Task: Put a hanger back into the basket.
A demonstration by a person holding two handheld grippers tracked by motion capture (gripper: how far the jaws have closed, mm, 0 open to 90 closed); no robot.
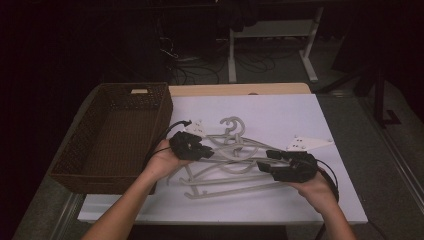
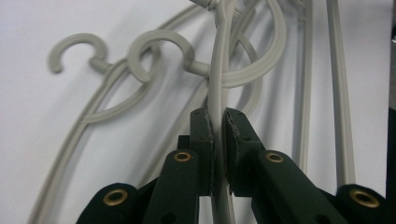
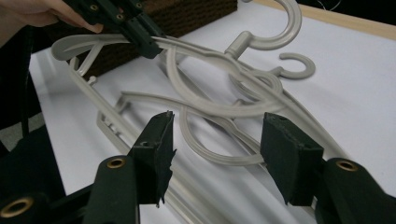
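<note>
Several grey plastic hangers (image 1: 227,167) lie tangled on the white table cover (image 1: 280,112). My left gripper (image 1: 207,151) is shut on the arm of one hanger (image 2: 218,79); its pads press both sides of the thin bar just below the hook. In the right gripper view that hanger (image 3: 205,53) is tilted up off the pile, with the left gripper (image 3: 142,35) clamped near its left shoulder. My right gripper (image 1: 267,161) hovers at the pile's right end. Its jaws (image 3: 217,126) stand open above the lower hangers, with nothing pressed between the pads.
A brown woven basket (image 1: 165,112) stands at the table's left, close behind the left hand. Two more hanger hooks (image 2: 77,44) rest flat on the cover. A table leg frame and cables (image 1: 235,55) are on the floor beyond the far edge.
</note>
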